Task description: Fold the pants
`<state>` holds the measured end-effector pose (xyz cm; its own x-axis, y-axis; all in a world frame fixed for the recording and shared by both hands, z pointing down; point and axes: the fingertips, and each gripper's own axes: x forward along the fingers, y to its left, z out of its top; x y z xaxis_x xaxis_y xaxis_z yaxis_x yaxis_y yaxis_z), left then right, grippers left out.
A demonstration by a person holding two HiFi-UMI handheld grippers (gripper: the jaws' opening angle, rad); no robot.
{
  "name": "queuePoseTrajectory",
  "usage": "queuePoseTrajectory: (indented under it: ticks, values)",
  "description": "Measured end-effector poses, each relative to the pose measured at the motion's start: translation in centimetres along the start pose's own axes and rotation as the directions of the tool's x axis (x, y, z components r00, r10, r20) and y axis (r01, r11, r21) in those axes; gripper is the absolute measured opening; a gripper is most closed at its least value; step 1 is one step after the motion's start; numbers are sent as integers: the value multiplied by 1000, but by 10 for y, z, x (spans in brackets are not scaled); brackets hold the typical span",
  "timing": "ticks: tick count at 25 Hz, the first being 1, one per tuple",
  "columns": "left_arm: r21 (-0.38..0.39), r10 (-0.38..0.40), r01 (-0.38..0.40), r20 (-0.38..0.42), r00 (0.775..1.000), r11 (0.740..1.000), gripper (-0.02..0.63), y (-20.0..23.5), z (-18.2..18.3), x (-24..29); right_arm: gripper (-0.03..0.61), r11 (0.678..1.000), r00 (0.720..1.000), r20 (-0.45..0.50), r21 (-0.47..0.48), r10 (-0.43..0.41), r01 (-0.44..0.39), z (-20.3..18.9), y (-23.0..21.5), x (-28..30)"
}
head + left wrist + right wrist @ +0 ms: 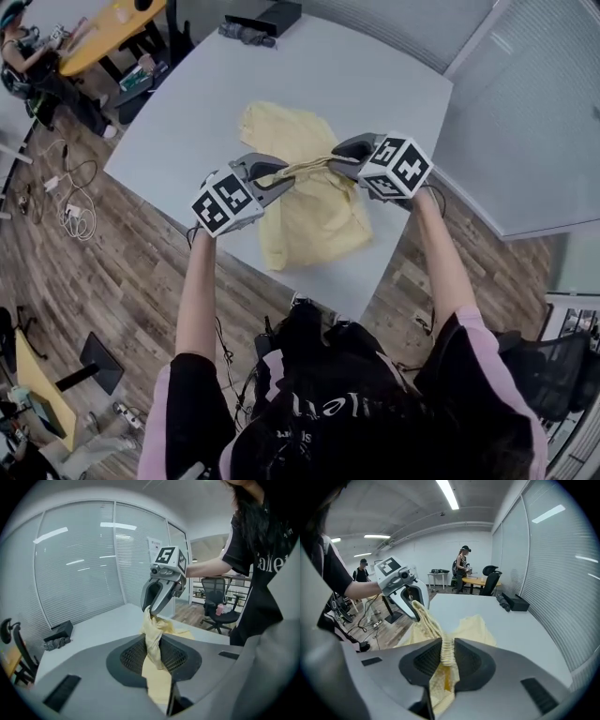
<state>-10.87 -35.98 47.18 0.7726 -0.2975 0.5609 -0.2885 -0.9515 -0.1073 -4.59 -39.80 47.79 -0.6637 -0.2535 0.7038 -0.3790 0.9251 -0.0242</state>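
Pants: we see pale yellow, crinkle-textured fabric pants (314, 211) on the light grey table (328, 75), lying closer to the table's near edge than to its far edge.

Lie of the cloth: the part farther across the table rests rumpled on the top. The nearer edge is lifted off the table and pulled into a narrow, taut band between the two grippers. A loose sheet of cloth hangs from that band towards the table's near edge.

Texture: in the right gripper view we make out a ribbed, gathered edge, like an elastic waist, running through the jaws. The rest of the cloth looks thin and softly wrinkled.

Left gripper: the grey two-jaw left gripper (281, 175), with its marker cube, is held above the table's near side. Its jaws are nearly together and clamp a bunched twist of the pants (152, 639), which fills the narrow gap between them.

Right gripper: the matching grey right gripper (339, 155) is just beside the left one, also above the table's near side. Its jaws stand only a little apart, pinched on the ribbed edge of the pants (446, 653).

Between the grippers: the two sets of jaws point towards each other and share the one stretched band of cloth.

Far edge of the table: a black rectangular box (264, 17) sits there, well apart from the pants.
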Motion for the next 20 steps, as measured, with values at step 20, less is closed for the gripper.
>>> queuePoseTrajectory:
  ticks: [20]
  values:
    - [-146, 314, -366, -288, 905, 919, 83, 82, -137, 104, 164, 958, 957, -93, 63, -274, 280, -76, -62, 117]
